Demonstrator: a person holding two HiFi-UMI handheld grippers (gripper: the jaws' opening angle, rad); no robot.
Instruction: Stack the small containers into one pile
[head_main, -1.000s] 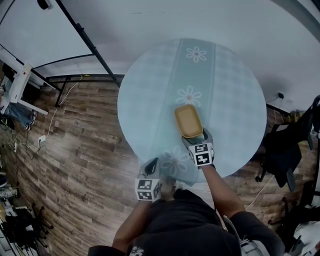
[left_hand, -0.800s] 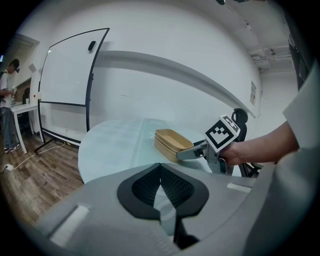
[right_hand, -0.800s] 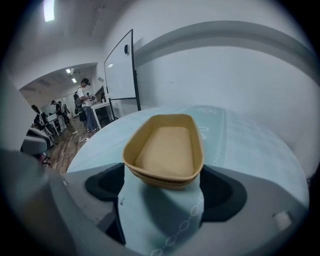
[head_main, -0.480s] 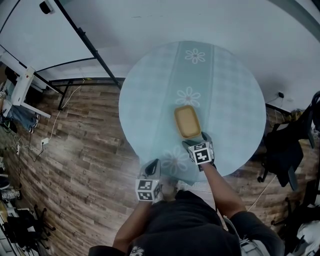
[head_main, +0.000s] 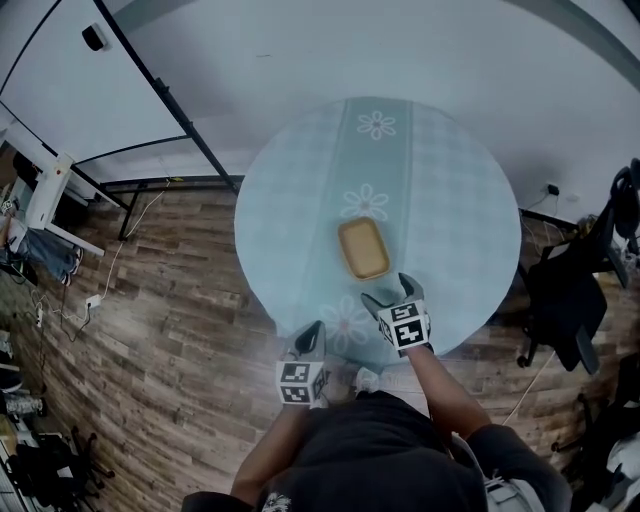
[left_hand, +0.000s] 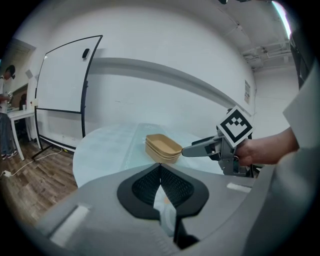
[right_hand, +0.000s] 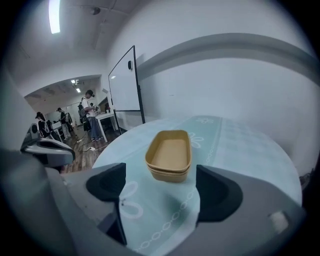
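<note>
A stack of tan rectangular containers (head_main: 363, 248) rests near the middle of the round pale-blue table (head_main: 450, 180). In the right gripper view the stack (right_hand: 170, 155) shows as two nested tubs just beyond the jaws. My right gripper (head_main: 388, 290) hovers over the table's near part, a short way back from the stack, open and empty (right_hand: 160, 185). Its jaws have just closed slightly, with nothing between them. My left gripper (head_main: 312, 330) sits at the table's near edge, shut with nothing in it (left_hand: 160, 172). The left gripper view shows the stack (left_hand: 162, 148) and the right gripper (left_hand: 200, 148) beside it.
A whiteboard on a black stand (left_hand: 62, 75) stands left of the table. At the right is a chair with dark clothing (head_main: 565, 290). A white desk (head_main: 45, 190) and people (right_hand: 90, 112) are far off to the left, on the wood floor (head_main: 170, 290).
My right gripper has drawn back from the near end of the stack toward the table's front edge and risen. The stack stays on the table. The left gripper has hardly shifted.
</note>
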